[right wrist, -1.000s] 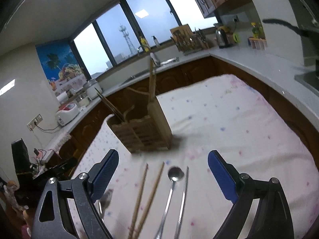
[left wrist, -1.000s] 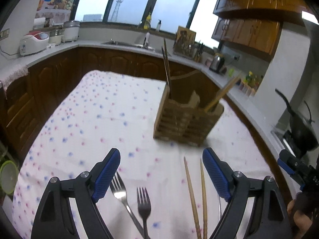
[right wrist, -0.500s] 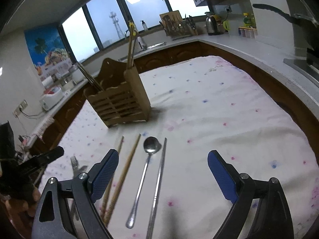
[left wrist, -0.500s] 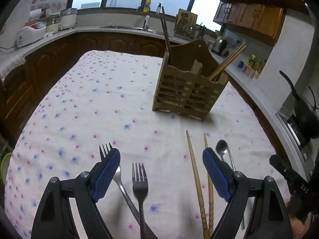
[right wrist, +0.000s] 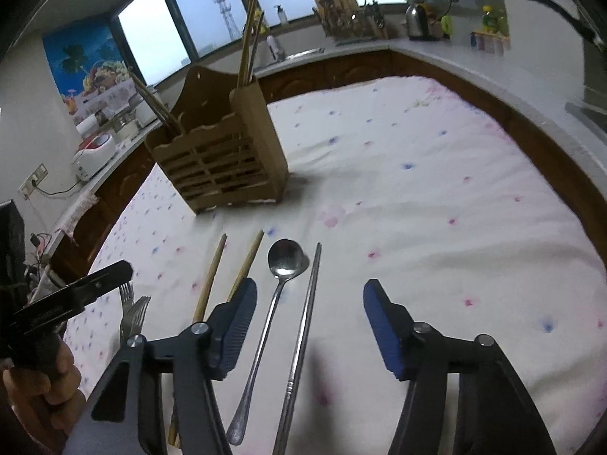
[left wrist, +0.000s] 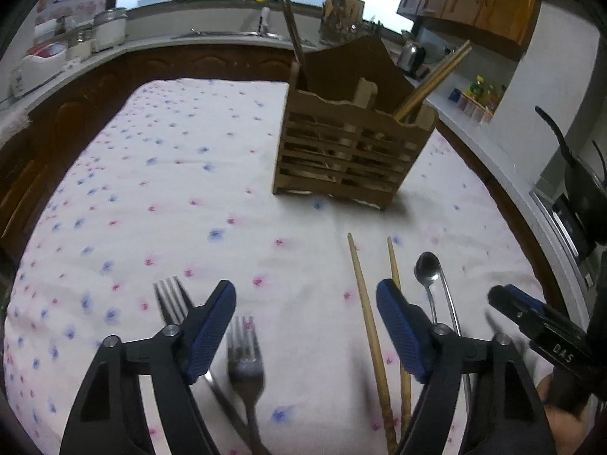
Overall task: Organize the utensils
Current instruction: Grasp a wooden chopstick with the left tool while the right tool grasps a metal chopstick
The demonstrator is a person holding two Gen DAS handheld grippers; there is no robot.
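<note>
On a flowered tablecloth lie two forks [left wrist: 244, 356], a pair of wooden chopsticks [left wrist: 366, 314], a metal spoon [right wrist: 282, 265] and a metal chopstick [right wrist: 305, 322]. A slatted wooden caddy [left wrist: 345, 151] stands behind them, with chopsticks sticking out of it. My left gripper [left wrist: 305, 326] hovers low over the forks, one fork and a wooden chopstick between its jaws; the jaws are closing and the pads touch nothing. My right gripper [right wrist: 309, 326] hangs over the spoon and metal chopstick, jaws closing, pads clear of both.
The table [right wrist: 436, 197] stands inside a U of kitchen counters with brown cabinets. A rice cooker [left wrist: 110, 32] and jars sit on the left counter, a kettle [right wrist: 417, 19] and knife block on the back one. A pan handle [right wrist: 550, 9] reaches in at right.
Both grippers have come down and tilted toward the tablecloth, so the utensils now lie between their jaws. Both pairs of jaws have narrowed, the right more than the left.
</note>
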